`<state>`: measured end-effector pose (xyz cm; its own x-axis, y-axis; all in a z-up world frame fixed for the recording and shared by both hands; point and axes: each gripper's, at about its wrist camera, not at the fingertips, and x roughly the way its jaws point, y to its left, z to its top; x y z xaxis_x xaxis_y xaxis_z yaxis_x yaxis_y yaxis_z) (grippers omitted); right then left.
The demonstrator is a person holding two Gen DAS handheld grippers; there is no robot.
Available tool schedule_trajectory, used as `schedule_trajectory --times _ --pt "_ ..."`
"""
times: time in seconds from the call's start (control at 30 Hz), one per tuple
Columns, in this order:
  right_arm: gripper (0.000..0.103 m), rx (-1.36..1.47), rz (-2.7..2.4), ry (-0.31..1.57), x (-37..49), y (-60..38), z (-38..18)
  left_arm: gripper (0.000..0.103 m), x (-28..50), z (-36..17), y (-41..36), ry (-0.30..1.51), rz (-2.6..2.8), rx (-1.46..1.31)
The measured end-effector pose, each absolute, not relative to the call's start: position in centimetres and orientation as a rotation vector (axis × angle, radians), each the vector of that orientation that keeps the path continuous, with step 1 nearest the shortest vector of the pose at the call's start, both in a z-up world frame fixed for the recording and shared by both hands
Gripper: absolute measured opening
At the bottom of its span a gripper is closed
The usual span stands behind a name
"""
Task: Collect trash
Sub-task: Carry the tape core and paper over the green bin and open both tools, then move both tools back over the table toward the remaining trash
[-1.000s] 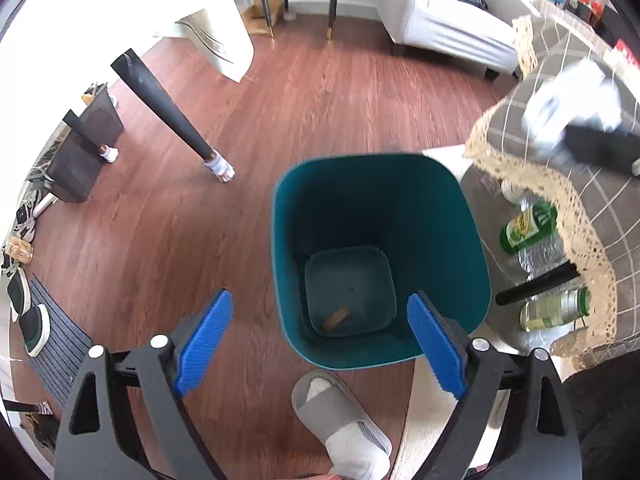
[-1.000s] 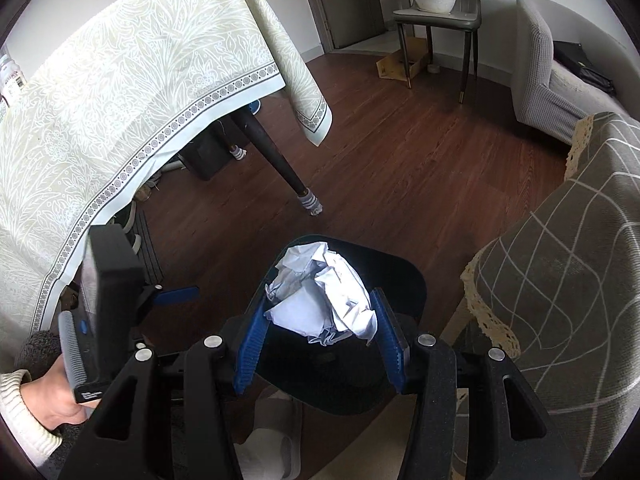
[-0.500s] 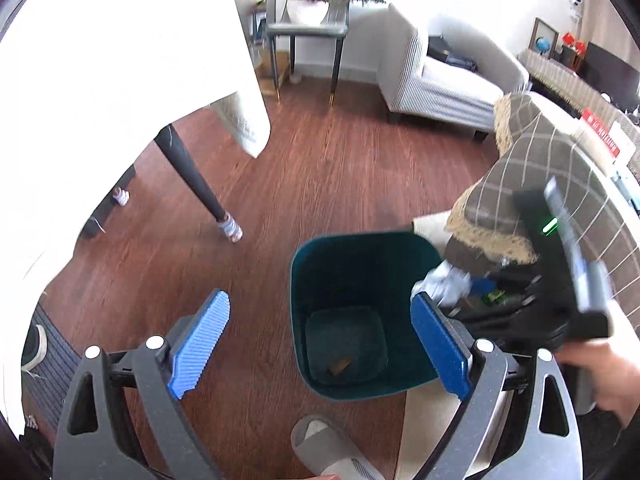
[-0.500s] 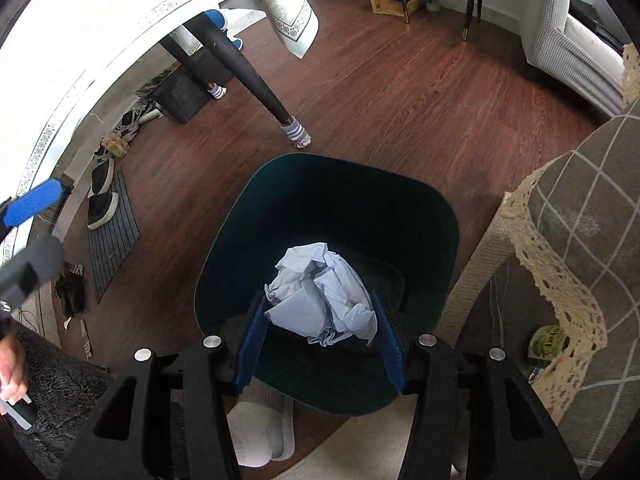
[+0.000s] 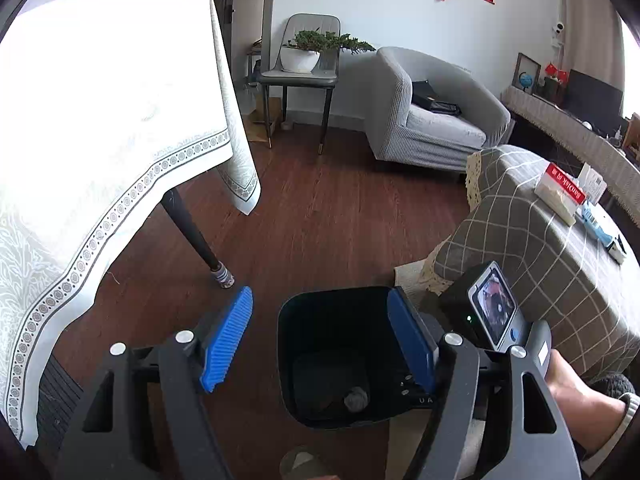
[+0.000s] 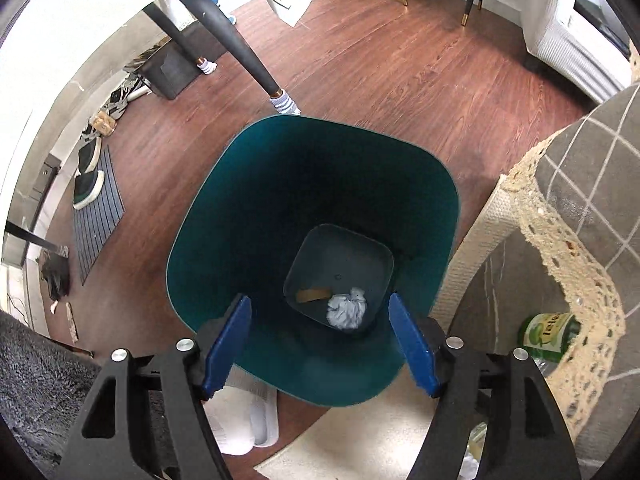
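the right gripper [image 6: 320, 340] hangs over the deep teal plastic waste bin [image 6: 248, 184], its blue-padded jaws just opened and nothing between them. the crumpled white paper ball [image 6: 347, 311] lies on the bin floor straight below, beside a small tan scrap [image 6: 314, 294]. the left gripper [image 5: 320, 340] has been narrowing, parted and empty, near the bin's left rim. further trash probably lies to the right, nearer the right hand: a green-labelled bottle [image 6: 546, 334] under the lace-edged checked tablecloth [image 6: 576, 240].

Near rim of teal bin [image 6: 208, 216] hidden behind right gripper's [image 6: 320, 340] fingers. Green-label bottle [image 6: 546, 334] half covered by lace cloth edge [image 6: 576, 280]. Pale slipper [image 6: 244, 420] partly behind bin. Small tan scrap [image 6: 312, 294] on bin floor: unidentifiable.
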<state>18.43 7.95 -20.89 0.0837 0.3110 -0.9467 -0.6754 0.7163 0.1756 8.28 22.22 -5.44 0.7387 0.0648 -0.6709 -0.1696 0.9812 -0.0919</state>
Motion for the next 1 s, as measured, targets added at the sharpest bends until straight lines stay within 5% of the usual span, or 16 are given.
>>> schedule_trajectory --times 1.0 --pt "0.064 -0.258 0.861 0.837 13.9 -3.1 -3.6 0.08 9.2 1.0 12.6 0.541 0.012 -0.062"
